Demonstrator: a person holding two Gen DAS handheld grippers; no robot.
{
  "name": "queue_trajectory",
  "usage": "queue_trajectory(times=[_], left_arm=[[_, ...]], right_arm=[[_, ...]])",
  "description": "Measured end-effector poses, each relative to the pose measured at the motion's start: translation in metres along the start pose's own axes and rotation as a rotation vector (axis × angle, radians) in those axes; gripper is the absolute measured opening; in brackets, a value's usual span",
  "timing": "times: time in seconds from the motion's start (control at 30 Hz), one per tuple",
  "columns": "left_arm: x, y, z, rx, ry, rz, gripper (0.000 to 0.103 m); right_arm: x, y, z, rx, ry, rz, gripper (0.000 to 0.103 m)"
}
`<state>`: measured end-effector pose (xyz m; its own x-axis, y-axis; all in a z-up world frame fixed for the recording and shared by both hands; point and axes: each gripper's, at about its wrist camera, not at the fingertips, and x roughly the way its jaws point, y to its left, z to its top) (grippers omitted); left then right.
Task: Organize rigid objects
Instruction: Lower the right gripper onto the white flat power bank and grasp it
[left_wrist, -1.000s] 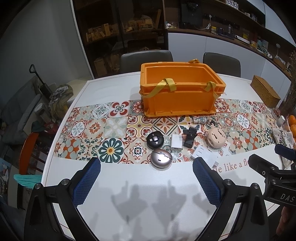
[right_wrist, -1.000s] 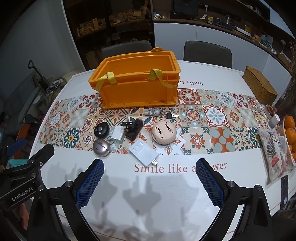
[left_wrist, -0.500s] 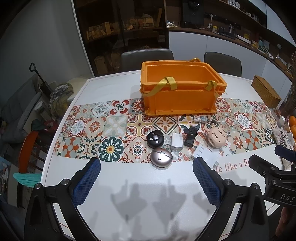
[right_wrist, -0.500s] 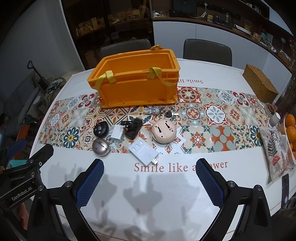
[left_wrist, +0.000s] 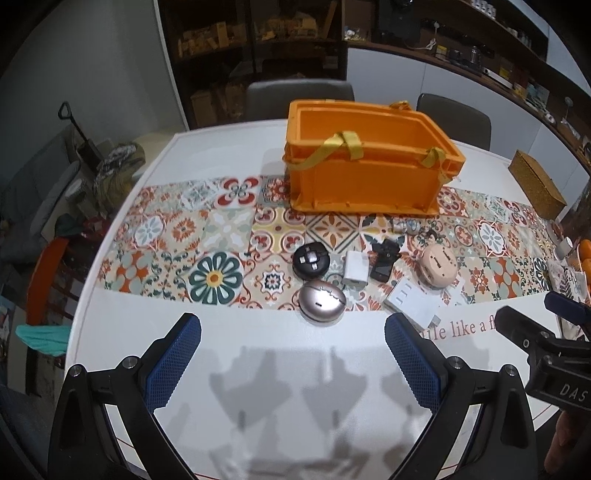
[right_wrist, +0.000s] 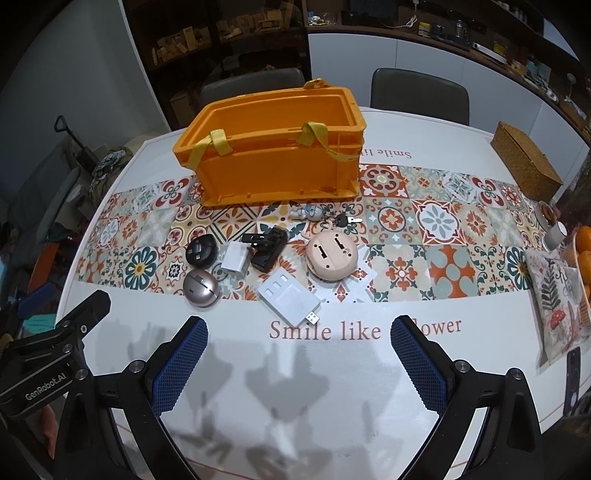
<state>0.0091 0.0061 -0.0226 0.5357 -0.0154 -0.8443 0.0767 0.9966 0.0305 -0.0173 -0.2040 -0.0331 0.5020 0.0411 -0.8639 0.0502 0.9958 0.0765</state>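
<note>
Both claws hang over the bare white near edge of the table (right_wrist: 424, 295), jaws spread wide and holding nothing. Ahead of the left gripper (left_wrist: 293, 339), just past its fingertips, lies the silver egg-shaped mouse (left_wrist: 322, 304); beyond it sit the round black device (left_wrist: 311, 261) and the white charger (left_wrist: 356, 268). Ahead of the right gripper (right_wrist: 299, 341), slightly left of centre, is the white USB hub (right_wrist: 288, 297), with the round beige gadget (right_wrist: 332, 258) and black clip (right_wrist: 266, 247) further on. The orange crate (right_wrist: 273, 158) stands beyond all of them, apparently empty.

The step looks like a first pick. The nearest item for each claw is the sensible start. The domed mouse will likely slip unless the pads close low across its narrower width. The flat hub needs the fingertips nearly touching the table, gripping its long edges.
</note>
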Motion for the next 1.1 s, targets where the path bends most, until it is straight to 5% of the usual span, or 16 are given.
queue_trajectory(times=[0.67,1.1], left_arm=[[0.075,-0.001,-0.027,-0.062,0.178,0.041,0.102],[0.108,-0.019,-0.033,-0.045,0.195,0.082,0.102]], right_arm=[[0.103,0.004,0.007,-0.095,0.179,0.089,0.097],[0.161,0.004,0.001,-0.176,0.262,0.126,0.084]])
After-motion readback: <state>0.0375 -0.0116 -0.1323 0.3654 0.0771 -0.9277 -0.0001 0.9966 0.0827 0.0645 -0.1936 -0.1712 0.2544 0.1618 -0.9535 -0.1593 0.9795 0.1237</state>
